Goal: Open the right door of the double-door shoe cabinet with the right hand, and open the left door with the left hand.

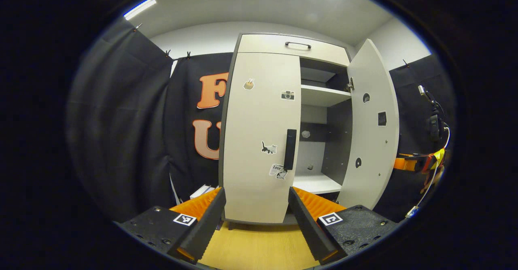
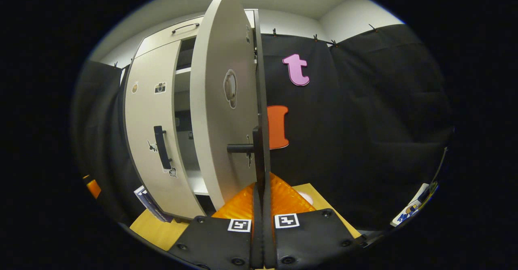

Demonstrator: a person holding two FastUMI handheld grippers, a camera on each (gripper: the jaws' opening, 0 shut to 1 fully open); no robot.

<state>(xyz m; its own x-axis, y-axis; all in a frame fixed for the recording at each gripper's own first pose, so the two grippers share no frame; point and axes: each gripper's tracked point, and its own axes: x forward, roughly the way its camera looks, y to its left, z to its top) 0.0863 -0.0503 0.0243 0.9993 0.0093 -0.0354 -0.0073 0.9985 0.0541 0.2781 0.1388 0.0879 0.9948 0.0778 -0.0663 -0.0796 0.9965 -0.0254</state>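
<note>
- The cabinet (image 1: 283, 47) stands on a wooden floor (image 1: 259, 245) against the black cloth wall, with a drawer (image 1: 293, 48) and its dark handle across the top.
- In the left gripper view the left tongs (image 1: 257, 205) are spread wide open, holding nothing, low in front of the left door (image 1: 261, 140).
- The left door is shut; its dark vertical handle (image 1: 289, 149) sits near the inner edge, with small stickers around it.
- The right door (image 1: 372, 128) stands swung out, showing white shelves (image 1: 321, 96) and a dark inner wall.
- In the right gripper view the right door (image 2: 220, 112) is seen nearly edge-on, just ahead of the right tongs (image 2: 262, 193).
- The right tongs are closed, fingers pressed together in line with the door's edge and its handle (image 2: 243, 147); whether they pinch the handle cannot be told.
- The left door (image 2: 156, 132) with its handle (image 2: 162, 146) shows farther left there, closed.
</note>
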